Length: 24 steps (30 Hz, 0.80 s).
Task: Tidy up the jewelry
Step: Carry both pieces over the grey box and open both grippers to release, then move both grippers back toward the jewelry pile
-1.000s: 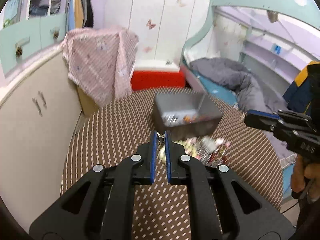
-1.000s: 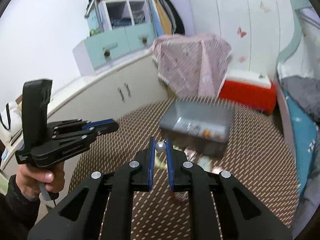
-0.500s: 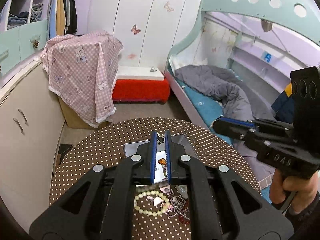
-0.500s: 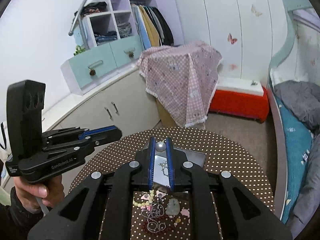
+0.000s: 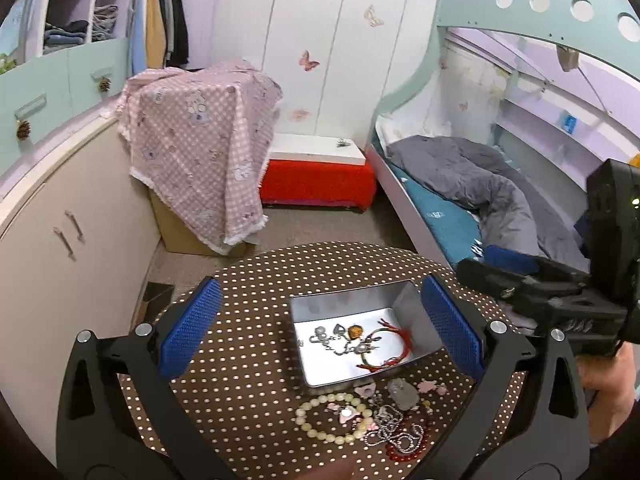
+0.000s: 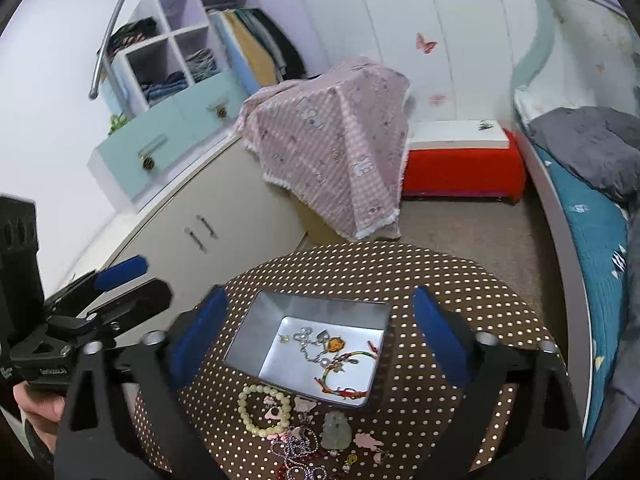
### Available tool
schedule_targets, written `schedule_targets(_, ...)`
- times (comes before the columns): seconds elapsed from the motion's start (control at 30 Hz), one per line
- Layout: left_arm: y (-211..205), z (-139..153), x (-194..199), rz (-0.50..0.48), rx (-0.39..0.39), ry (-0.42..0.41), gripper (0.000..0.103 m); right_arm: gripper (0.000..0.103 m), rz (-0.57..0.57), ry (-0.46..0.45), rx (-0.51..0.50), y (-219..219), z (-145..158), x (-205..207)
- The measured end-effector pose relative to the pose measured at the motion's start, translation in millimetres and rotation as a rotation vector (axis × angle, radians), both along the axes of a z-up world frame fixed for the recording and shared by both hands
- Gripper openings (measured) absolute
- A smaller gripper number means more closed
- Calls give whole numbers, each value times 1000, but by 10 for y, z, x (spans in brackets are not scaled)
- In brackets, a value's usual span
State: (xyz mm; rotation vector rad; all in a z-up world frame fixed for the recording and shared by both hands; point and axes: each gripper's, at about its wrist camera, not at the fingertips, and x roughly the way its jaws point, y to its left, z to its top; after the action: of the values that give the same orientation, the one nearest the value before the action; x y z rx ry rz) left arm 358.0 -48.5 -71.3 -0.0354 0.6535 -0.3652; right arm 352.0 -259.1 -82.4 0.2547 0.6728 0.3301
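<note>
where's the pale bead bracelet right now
The pale bead bracelet lies on the dotted table, just in front of the metal tin's near left corner in both wrist views, left of the tangled chain pile.

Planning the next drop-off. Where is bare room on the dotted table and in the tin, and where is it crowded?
Bare: the table left of the tin and along its far edge; inside the tin, the near-left floor. Crowded: the tin's middle and right, and the jewelry pile just in front of it, bead bracelet included.
</note>
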Motion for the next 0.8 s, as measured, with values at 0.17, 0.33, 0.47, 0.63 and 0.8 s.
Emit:
schedule_targets(0.17,73,78,-138,38,9,-37,97,95,-14,-37,2,-33,126,-113)
schedule_targets(0.33,149,149,-301,63,10,-81,97,95,-20,-79,-9,-34,274,-270)
schedule_targets(0.47,201,189,-444,82,22,-113,97,95,-42,-101,-43,-64,329,-381)
schedule_targets(0.63,274,209,-561,111,21,-135,97,95,-67,-120,-58,-108,389,-540)
schedule_targets(0.8,355,161,-686,132,30,-143,97,95,-76,-138,-86,-118,400,-739)
